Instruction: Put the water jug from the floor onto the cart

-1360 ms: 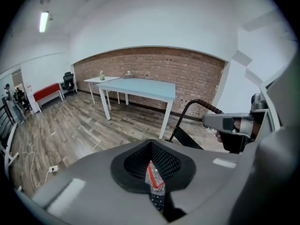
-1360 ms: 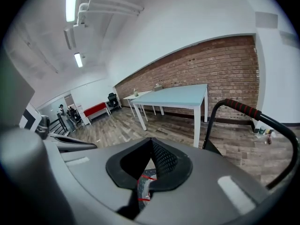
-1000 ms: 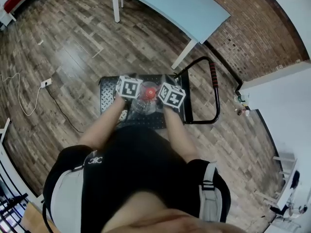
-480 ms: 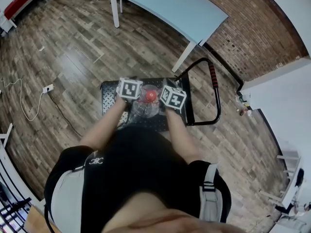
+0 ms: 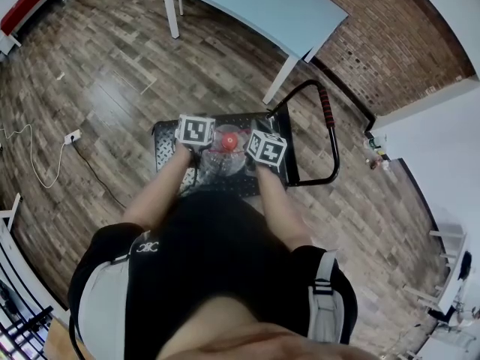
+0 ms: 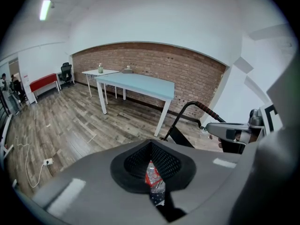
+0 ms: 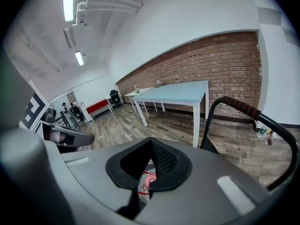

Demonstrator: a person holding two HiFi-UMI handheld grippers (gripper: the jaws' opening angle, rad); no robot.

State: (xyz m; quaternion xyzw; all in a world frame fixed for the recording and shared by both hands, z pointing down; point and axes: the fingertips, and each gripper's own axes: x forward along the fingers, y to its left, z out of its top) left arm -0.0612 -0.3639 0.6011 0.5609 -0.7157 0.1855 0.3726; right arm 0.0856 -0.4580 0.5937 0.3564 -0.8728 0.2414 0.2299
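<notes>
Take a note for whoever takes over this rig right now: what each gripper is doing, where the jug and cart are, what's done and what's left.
Left gripper: jaws shut, at the left side of the water jug.
Right gripper: jaws shut, at the jug's right side.
Jug: upright with its red cap on top, sandwiched between the two grippers over the black deck of the cart. Whether its base rests on the deck can't be seen.
Done: jug is up over the cart.
Left: make sure it sits on the deck, then draw both grippers away.
</notes>
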